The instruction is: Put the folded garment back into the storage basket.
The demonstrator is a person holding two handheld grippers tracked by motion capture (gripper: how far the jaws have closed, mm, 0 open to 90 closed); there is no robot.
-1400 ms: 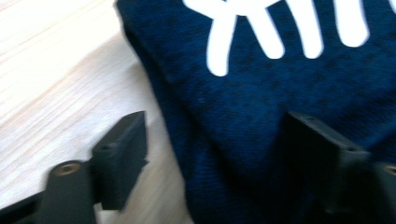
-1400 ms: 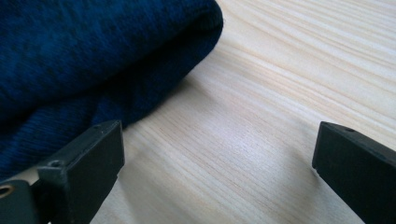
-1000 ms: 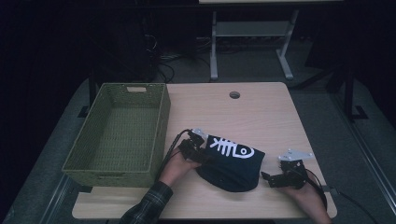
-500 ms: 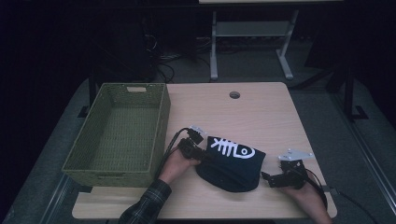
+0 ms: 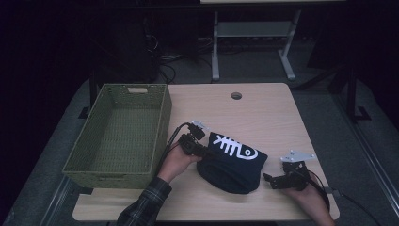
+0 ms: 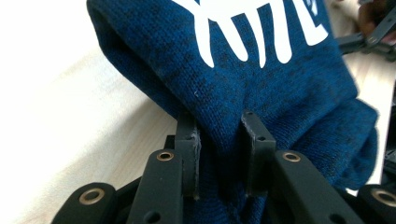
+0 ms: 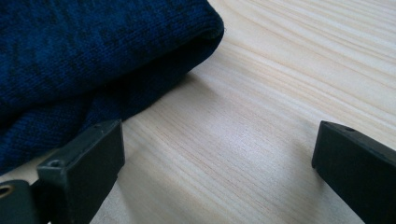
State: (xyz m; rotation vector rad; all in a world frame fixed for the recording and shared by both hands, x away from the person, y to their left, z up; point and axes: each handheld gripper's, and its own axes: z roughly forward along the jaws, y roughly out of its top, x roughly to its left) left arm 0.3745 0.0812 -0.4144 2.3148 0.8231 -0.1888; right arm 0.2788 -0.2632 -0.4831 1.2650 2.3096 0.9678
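Since the earlier frame, the left gripper [image 6: 218,154] has closed its jaws onto a fold at the near left edge of the dark blue knitted hat [image 5: 233,162], and that edge now looks slightly lifted off the wooden table [image 5: 263,108]. In the left gripper view the knit bunches tightly between the two pads, so the hold looks firm. Most of the hat, with its white fishbone print facing up, lies on the table between the two hands, just right of the green woven basket [image 5: 120,136], which holds nothing. Grasping looks done; lifting the hat and carrying it, likely into the basket, appears to remain. Meanwhile the right gripper [image 7: 217,158] rests at the hat's right edge, its jaws spread wide over bare wood, gripping nothing.
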